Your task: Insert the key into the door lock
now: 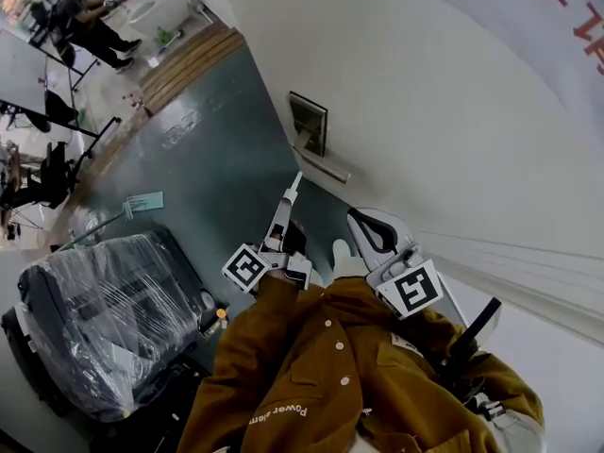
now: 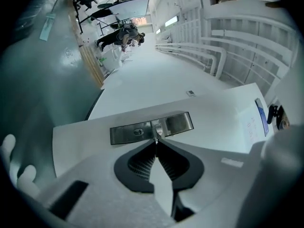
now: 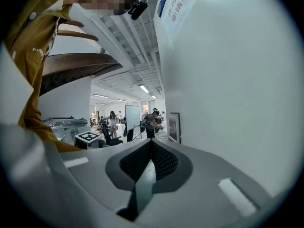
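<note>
A dark metal lock plate [image 1: 309,124] with a lever handle [image 1: 323,165] sits on the white door [image 1: 425,111]. My left gripper [image 1: 293,185] points at it, shut on a thin silver key [image 2: 156,140] whose tip pokes out just in front of the plate [image 2: 152,128]. The keyhole [image 2: 137,131] lies a little left of the key tip, and the key is outside it. My right gripper [image 1: 370,226] hangs back beside the door, jaws together with nothing between them [image 3: 151,142]. The plate [image 3: 174,127] shows far ahead in the right gripper view.
The white door and wall fill the right side. A plastic-wrapped bulky thing [image 1: 104,319] stands at the lower left on the green floor [image 1: 217,149], with a paper sheet [image 1: 144,202] near it. Wooden steps [image 1: 189,59] and seated people [image 1: 85,17] are far off.
</note>
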Tool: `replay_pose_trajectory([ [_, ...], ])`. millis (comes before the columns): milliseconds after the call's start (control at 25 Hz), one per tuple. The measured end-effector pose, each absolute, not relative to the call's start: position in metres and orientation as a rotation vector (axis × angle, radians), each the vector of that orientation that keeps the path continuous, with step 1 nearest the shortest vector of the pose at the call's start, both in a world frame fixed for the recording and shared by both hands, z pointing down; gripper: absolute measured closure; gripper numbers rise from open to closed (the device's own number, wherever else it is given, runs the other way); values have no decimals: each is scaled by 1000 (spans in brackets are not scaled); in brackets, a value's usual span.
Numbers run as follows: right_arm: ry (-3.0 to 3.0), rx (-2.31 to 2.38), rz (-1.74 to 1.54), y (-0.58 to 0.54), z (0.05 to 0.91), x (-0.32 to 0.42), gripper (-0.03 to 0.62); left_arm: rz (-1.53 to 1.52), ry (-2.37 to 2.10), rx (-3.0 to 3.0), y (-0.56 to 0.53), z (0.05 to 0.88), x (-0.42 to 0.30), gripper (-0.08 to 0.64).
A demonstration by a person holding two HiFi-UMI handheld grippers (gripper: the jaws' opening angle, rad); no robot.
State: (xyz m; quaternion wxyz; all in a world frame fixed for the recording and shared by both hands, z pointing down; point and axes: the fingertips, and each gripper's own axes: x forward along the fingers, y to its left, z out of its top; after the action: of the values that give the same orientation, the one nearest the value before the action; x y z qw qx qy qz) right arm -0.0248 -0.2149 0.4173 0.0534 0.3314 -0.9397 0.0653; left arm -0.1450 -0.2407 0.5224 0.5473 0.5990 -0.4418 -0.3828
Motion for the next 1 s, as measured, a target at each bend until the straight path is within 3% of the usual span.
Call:
replay_pose_trajectory([
  [1000, -2791, 1138, 229, -223, 436, -28, 586, -923, -906, 1365, -323, 570, -142, 535],
])
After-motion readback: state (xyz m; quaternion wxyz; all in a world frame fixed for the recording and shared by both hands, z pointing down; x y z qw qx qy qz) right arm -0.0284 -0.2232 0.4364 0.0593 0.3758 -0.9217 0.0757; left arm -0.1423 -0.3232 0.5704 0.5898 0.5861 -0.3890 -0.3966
